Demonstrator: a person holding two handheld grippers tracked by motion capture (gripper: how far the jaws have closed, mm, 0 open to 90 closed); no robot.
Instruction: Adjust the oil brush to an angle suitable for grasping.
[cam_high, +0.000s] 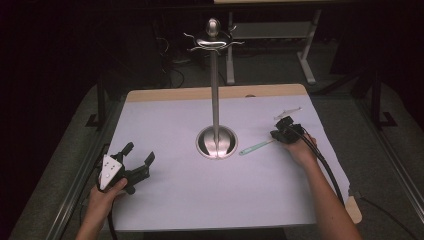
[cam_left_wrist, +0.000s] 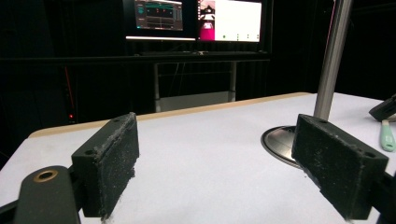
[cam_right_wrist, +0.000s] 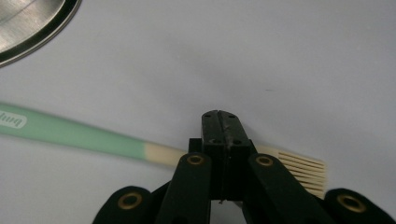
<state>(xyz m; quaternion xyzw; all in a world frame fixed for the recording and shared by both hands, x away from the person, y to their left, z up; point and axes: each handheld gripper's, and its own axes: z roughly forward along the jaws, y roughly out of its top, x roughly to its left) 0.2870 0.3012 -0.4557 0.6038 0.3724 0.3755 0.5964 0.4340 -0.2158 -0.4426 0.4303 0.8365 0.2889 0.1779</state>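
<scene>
The right gripper (cam_right_wrist: 219, 122), jaws clenched together, sits over the green brush's (cam_right_wrist: 74, 133) pale neck, while the left gripper (cam_left_wrist: 215, 163) rests released, well apart

Mint-green brush (cam_right_wrist: 74, 133), cream head; black tongs (cam_right_wrist: 219, 123); silver stand (cam_high: 216, 100).

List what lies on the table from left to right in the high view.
Left claw → metal stand's round base → green-handled brush → right claw, with a clear slim item lying just beyond it.
</scene>
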